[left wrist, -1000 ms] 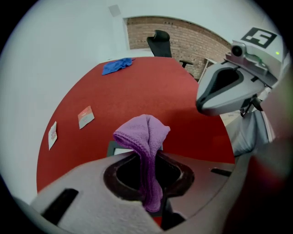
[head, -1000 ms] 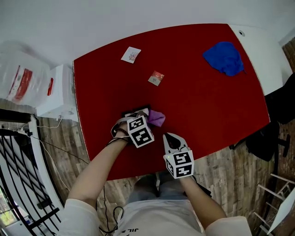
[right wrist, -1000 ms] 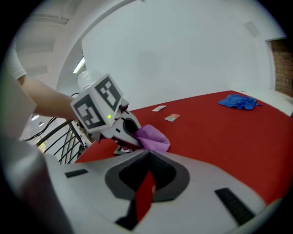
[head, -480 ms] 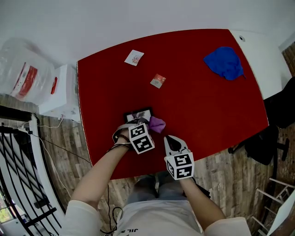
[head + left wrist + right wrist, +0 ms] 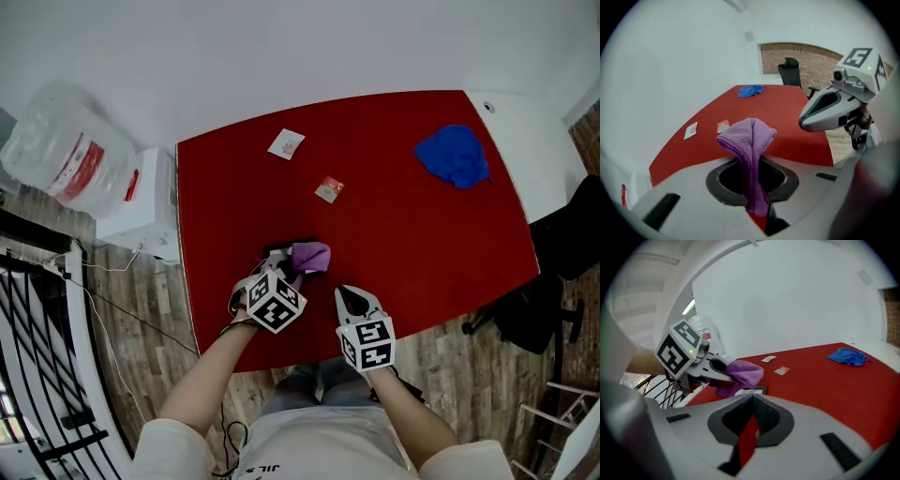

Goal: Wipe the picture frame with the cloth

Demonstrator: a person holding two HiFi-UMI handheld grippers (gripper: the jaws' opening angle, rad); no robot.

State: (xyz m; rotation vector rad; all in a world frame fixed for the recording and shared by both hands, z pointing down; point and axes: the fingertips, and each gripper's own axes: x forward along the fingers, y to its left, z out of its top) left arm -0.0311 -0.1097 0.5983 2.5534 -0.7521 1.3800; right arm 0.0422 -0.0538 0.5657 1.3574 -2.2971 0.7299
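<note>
- The left gripper [image 5: 289, 274] has moved. Compared with a second ago, it's dragged the purple cloth [image 5: 311, 255] leftward over the picture frame [image 5: 277, 251]. Back then a good chunk of the frame showed left of the cloth. Now only a dark strip pokes out on that side of the fingers.
- So I'd say the wipe is properly under way. That's maybe one pass across the face, not the whole frame yet.
- The left fingers are clamped tight on the cloth. In the left gripper view it runs up through the gap and flops over in a folded hump just past the tips. There's nothing else in there.
- The frame lies flat on the red counter [image 5: 412, 244], right under the cloth at the left fingertips. From the right gripper view the cloth's hanging end looks like it's resting on the frame. I can't tell how hard it's pressing.
- The right gripper [image 5: 351, 296] sits just right of the left fingers, by the counter's near edge, clear of both frame and cloth. Its fingers are pretty much pressed together, with only a thin red sliver showing between them, and they grip nothing. It isn't steadying the frame, so a firmer swipe might push the frame along.
- Out beyond both sets of fingers are two small cards [image 5: 329, 188]. Way off to the right there's a blue cloth [image 5: 454, 155], well apart from the action.
</note>
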